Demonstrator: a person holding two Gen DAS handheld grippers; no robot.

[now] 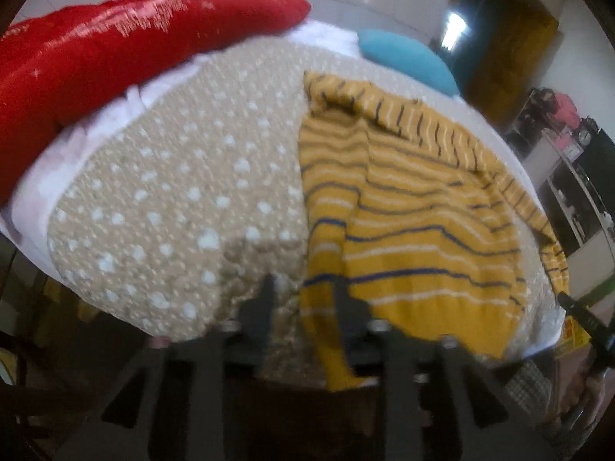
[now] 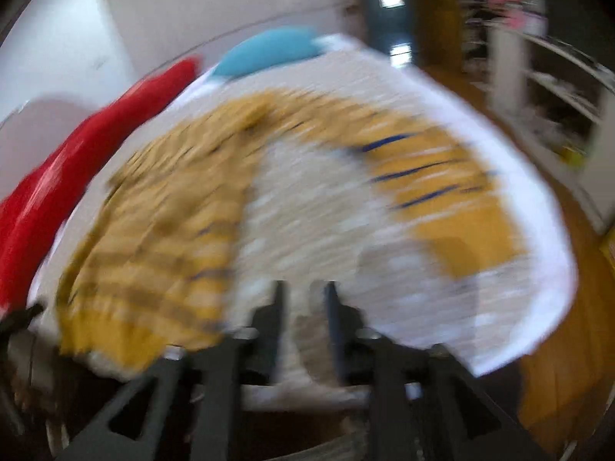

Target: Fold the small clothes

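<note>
A yellow knit garment (image 1: 403,211) with blue and white stripes lies spread on the beige dotted bed cover (image 1: 173,176), one sleeve folded across its top. My left gripper (image 1: 304,292) hovers at the garment's near left edge. It is open, and that edge and bare cover show in the gap, with no pad pressing on them. The right wrist view is badly blurred. There the garment (image 2: 161,230) stretches from the left across to a sleeve on the right. My right gripper (image 2: 305,299) is open over bare cover (image 2: 307,211) between those two parts, holding nothing.
A long red pillow (image 1: 96,57) lies along the far left side of the bed and a blue pillow (image 1: 403,57) at its far end. Shelves (image 1: 569,176) with clutter stand to the right. Wooden floor (image 2: 557,365) shows beyond the bed's right edge.
</note>
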